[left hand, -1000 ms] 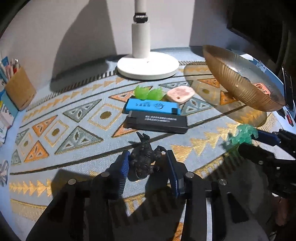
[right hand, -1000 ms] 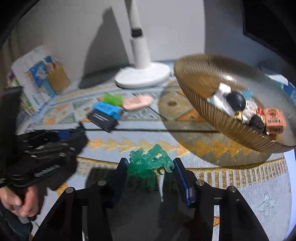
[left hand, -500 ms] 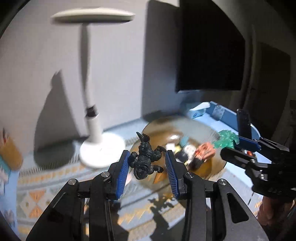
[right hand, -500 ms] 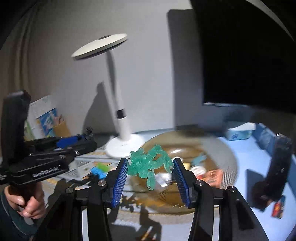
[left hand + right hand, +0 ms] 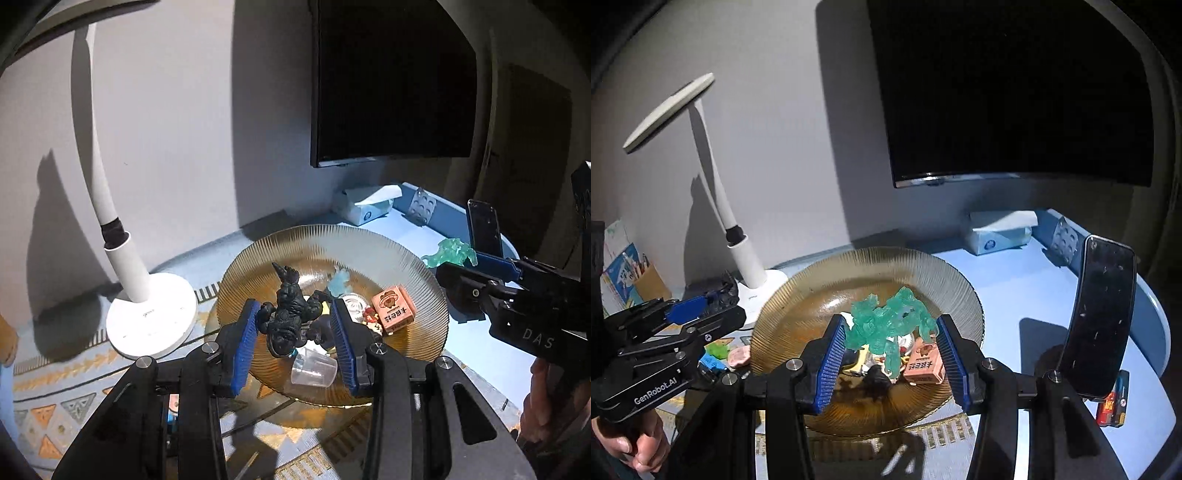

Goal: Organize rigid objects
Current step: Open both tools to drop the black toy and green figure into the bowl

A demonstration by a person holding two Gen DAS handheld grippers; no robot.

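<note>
My left gripper (image 5: 293, 339) is shut on a black monster figure (image 5: 288, 314) and holds it in the air above the amber ribbed glass bowl (image 5: 321, 240). My right gripper (image 5: 892, 354) is shut on a translucent green monster figure (image 5: 886, 325), also held over the bowl (image 5: 820, 295). The bowl holds an orange box (image 5: 391, 310), a clear cup (image 5: 314, 371) and other small toys. The right gripper with the green figure (image 5: 450, 253) shows at the right in the left wrist view. The left gripper shows at the left in the right wrist view (image 5: 701, 306).
A white desk lamp (image 5: 147, 317) stands left of the bowl. A tissue box (image 5: 997, 232) and a dark monitor (image 5: 1015, 92) are at the back. A black phone (image 5: 1100, 317) stands upright at the right. Small items (image 5: 724, 354) lie on the patterned mat left of the bowl.
Both grippers have lifted their figures off the mat and moved over the bowl, closer to it than half a second ago.
</note>
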